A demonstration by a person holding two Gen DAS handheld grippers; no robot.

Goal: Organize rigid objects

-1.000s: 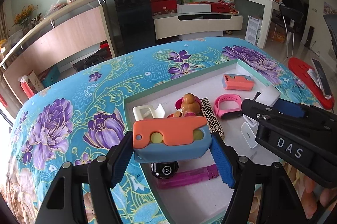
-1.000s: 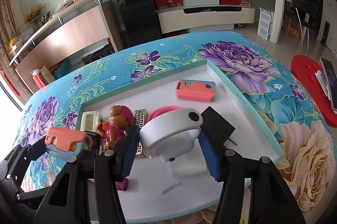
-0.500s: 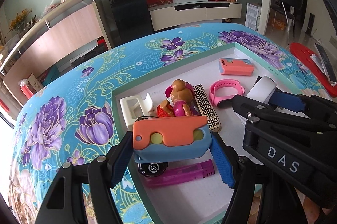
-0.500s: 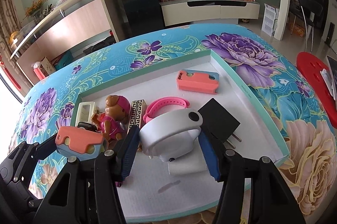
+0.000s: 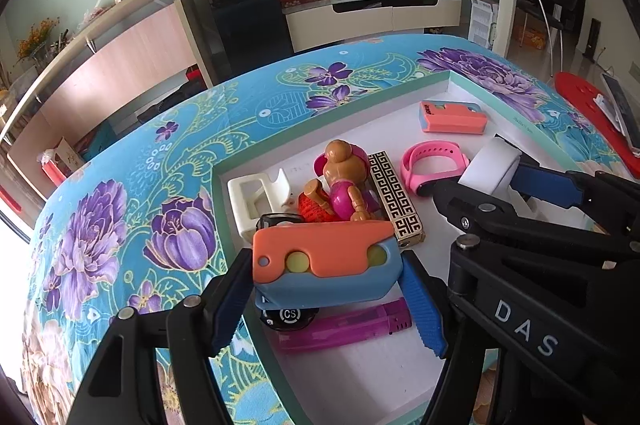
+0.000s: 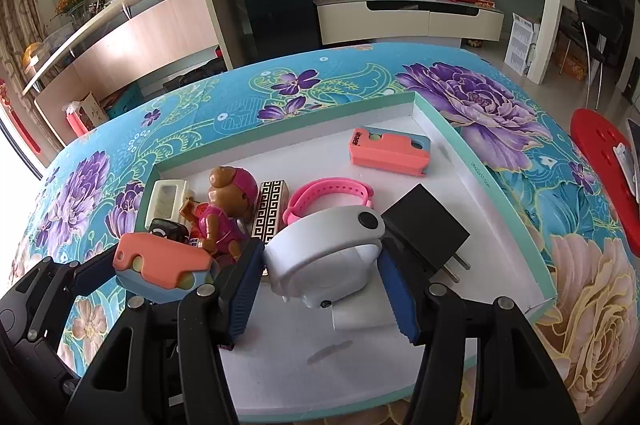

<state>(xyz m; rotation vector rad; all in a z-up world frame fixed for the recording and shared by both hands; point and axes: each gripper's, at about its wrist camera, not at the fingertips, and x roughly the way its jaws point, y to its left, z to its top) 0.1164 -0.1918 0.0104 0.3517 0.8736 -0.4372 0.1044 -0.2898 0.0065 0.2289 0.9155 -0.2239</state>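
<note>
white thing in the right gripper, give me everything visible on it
The white device is a rounded, smooth plastic-looking shell, domed on top with a flatter paler face toward the camera. A round black button or lens sits near its upper right edge, and a small dark hole sits low on the front. The right gripper is shut on it, blue pads pressing its left and right sides, holding it roughly level above the white tray floor. It seems lifted, since a faint shadow lies beneath. What it is exactly, I cannot tell.

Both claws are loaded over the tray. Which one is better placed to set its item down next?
Right, probably. The right claw holds the white gadget over bare tray floor; the left claw holds its orange-blue case above the lighter and black disc.
</note>
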